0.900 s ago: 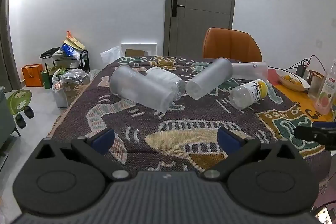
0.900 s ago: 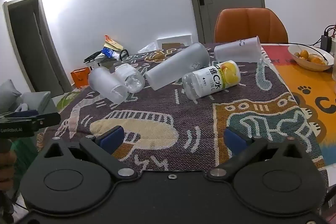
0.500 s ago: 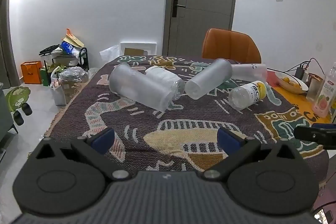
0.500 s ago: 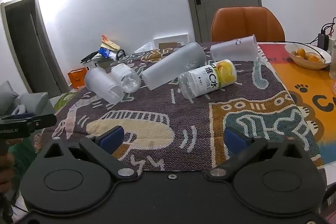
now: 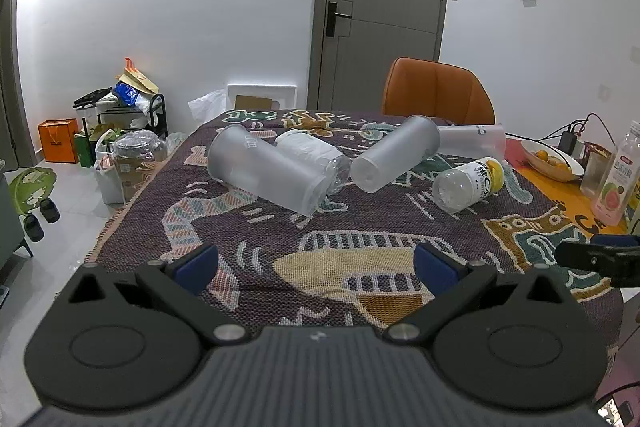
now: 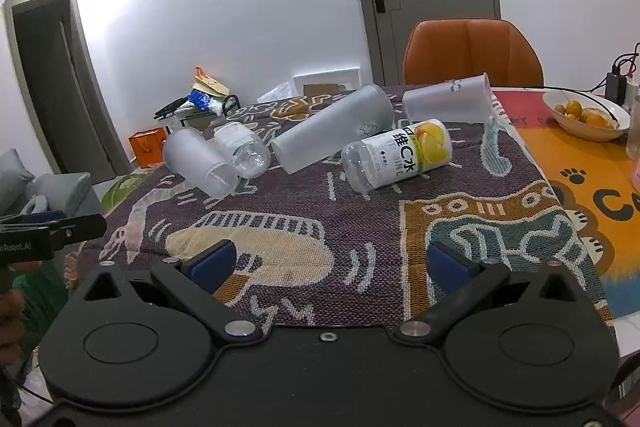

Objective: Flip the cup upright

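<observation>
Both tongs stand wide open and hold nothing: the left tongs (image 5: 316,263) and the right tongs (image 6: 330,263) hover above the near part of the patterned cloth (image 5: 280,239), well short of every cup.

Three frosted cups lie on their sides across the far half of the worktop. The left frosted cup (image 5: 266,169) lies nearest the left tongs, its closed base turned toward the near right; the middle frosted cup (image 5: 396,153) points its base toward the camera, and the far clear cup (image 5: 472,141) lies behind it near the orange chair (image 5: 438,91). All three look like thin, light, empty plastic, so I judge they will roll at a touch, flex if squeezed hard, and slip on smooth walls. The surest hold would be across the body near the middle, or close to the stiffer base, with the jaws closing gently before tipping the cup onto its base.

Touching the left cup on its far right side is a clear bottle (image 5: 316,159), and a yellow-labelled bottle (image 5: 468,181) lies to the right of the middle cup; either could be nudged during the lift. Farther right sit a fruit bowl (image 5: 550,161) and a pink-labelled bottle (image 5: 618,179).
</observation>
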Action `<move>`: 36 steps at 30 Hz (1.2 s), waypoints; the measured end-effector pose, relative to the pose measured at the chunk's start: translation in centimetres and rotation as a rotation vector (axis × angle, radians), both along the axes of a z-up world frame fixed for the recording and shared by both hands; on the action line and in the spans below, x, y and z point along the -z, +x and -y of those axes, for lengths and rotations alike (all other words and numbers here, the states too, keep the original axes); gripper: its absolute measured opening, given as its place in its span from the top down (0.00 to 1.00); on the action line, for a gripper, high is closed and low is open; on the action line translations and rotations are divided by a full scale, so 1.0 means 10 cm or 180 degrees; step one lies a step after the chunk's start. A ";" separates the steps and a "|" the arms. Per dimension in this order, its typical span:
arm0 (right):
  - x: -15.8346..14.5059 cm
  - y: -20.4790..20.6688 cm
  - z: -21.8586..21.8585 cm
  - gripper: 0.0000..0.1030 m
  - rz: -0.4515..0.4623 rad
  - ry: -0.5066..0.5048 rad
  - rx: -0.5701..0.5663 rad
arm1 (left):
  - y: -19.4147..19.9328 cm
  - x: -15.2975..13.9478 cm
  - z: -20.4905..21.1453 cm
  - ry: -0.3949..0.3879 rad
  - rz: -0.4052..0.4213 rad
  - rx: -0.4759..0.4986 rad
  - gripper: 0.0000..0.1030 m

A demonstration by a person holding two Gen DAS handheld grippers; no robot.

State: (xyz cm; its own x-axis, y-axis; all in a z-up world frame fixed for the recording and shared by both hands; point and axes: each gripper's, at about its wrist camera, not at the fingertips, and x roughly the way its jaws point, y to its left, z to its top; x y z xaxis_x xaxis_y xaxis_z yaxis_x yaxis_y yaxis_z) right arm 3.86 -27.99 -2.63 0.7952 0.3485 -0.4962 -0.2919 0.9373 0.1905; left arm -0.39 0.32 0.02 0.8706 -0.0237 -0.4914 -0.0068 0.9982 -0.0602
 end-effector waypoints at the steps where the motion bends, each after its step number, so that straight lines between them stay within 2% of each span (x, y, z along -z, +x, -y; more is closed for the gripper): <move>1: 0.00 0.00 0.00 0.00 0.0003 0.0002 -0.0001 | 0.00 0.00 0.00 -0.0007 0.0013 -0.0014 0.00; 36: -0.02 -0.03 0.03 0.00 0.0059 -0.0001 0.0038 | -0.05 -0.05 -0.06 -0.0059 0.0094 -0.0008 0.00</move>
State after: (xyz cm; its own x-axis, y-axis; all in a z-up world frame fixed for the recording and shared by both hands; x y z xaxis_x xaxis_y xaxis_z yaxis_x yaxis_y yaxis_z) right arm 3.58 -28.25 -2.39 0.8083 0.3389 -0.4814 -0.2843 0.9407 0.1849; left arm -0.87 0.88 0.50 0.8848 -0.0303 -0.4649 -0.0073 0.9969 -0.0789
